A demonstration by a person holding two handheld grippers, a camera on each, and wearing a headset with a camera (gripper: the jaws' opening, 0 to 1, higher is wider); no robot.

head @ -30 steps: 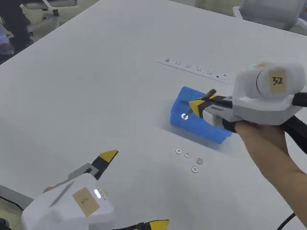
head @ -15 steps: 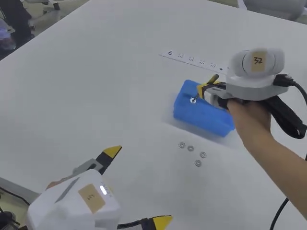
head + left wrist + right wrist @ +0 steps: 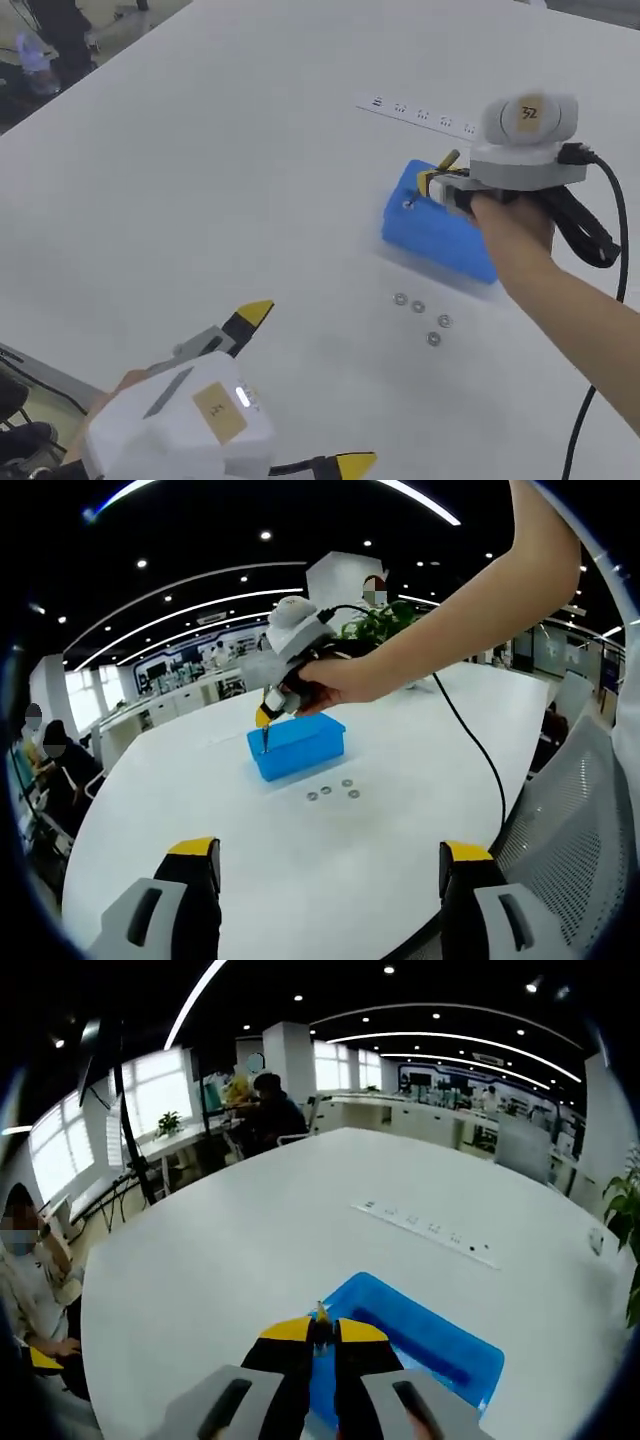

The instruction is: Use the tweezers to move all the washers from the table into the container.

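Four washers [image 3: 418, 306] wait on the table [image 3: 200, 150], right gripper [image 3: 322, 1332] pinching tweezers [image 3: 415, 195] over the container [image 3: 440, 245], left gripper [image 3: 328, 865] spread wide, empty

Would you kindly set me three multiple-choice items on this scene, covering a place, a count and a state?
1. Where do the tweezers' tips hang? A. over the container B. over a tray C. over the floor
2. How many washers lie on the table? A. two B. four C. seven
3. How is the left gripper? A. open B. shut on a washer C. shut on tweezers
Key: 1 A, they hang above the blue container; 2 B, four lie beside it; 3 A, its jaws stand apart.
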